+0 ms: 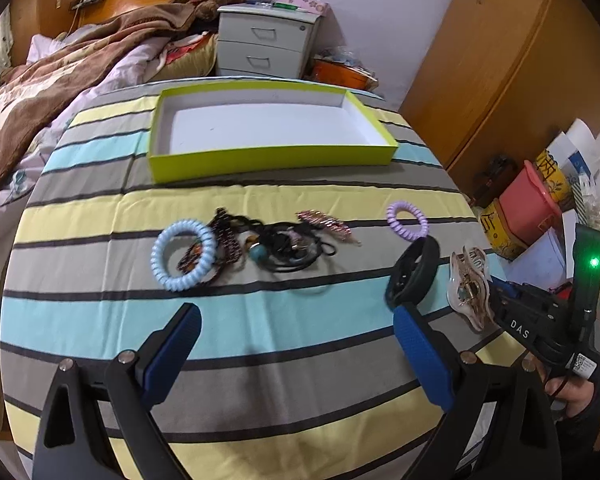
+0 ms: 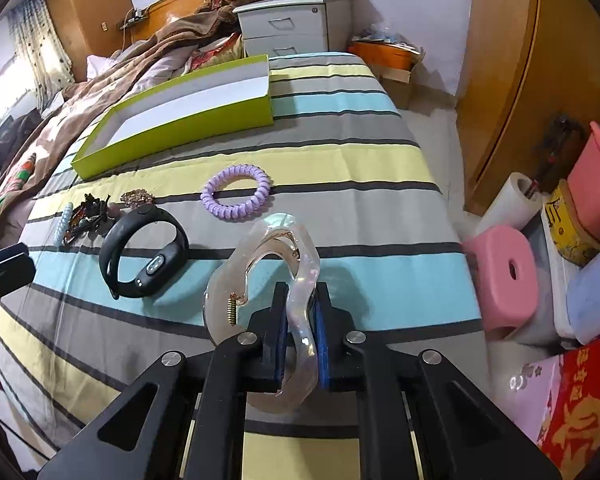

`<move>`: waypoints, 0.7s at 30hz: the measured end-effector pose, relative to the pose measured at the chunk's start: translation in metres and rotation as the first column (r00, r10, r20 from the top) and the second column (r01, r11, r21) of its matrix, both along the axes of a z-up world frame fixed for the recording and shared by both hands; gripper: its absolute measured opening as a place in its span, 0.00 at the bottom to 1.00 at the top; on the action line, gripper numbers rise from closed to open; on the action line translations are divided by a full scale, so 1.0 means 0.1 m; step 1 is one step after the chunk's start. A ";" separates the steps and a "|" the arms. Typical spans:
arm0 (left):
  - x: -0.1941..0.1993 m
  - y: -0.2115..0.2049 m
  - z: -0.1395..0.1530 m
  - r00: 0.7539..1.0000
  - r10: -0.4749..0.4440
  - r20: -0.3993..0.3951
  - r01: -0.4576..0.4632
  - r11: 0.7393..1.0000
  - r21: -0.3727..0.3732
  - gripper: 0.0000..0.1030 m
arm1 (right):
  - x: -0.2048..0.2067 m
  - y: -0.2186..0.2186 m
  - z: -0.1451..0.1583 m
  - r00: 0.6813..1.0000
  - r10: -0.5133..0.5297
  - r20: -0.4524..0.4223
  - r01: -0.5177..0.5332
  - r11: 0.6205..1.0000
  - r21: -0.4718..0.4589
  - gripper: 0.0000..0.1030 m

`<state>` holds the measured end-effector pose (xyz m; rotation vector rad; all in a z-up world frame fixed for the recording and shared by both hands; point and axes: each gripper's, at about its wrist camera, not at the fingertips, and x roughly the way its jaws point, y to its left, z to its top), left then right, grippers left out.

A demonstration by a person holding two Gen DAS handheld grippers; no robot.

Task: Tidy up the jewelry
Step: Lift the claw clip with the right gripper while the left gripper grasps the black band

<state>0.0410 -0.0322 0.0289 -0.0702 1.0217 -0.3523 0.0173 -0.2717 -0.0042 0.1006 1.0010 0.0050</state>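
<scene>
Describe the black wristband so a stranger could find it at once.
Start at the lime-green box on the striped bedspread, then come toward the near edge past the purple spiral hair tie. The black wristband lies just left of it, a smooth matte loop with a small sensor inside, unlike the coiled ties.

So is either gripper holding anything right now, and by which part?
The right gripper pinches the clear hair claw by one curved side. The left gripper holds nothing.
</scene>
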 end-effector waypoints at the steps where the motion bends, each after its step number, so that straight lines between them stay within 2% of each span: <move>1: 0.00 -0.04 0.00 1.000 -0.009 0.003 0.009 1.000 -0.004 0.95 | -0.02 -0.03 0.01 1.000 -0.005 0.007 0.005 1.000 -0.002 0.12; 6: 0.05 -0.28 -0.02 0.999 -0.052 0.011 0.052 0.999 0.013 0.95 | -0.09 -0.19 0.07 0.999 -0.034 0.037 0.034 0.999 0.002 0.12; 12: 0.06 -0.66 -0.06 0.986 -0.156 0.051 0.154 0.987 0.040 0.93 | -0.13 -0.29 0.11 0.997 -0.048 0.054 0.047 0.999 0.015 0.12; 15: 0.11 -0.81 -0.13 0.982 -0.185 0.044 0.181 0.981 0.075 0.84 | -0.14 -0.31 0.10 0.997 -0.050 0.053 0.049 0.999 0.018 0.12; 17: 0.11 -0.89 -0.19 0.978 -0.206 0.028 0.203 0.976 0.074 0.73 | -0.14 -0.32 0.09 0.997 -0.050 0.053 0.049 0.999 0.022 0.12; 21: 0.12 -0.92 -0.26 0.980 -0.199 0.008 0.198 0.977 0.079 0.65 | -0.14 -0.34 0.08 0.997 -0.050 0.051 0.049 0.998 0.026 0.12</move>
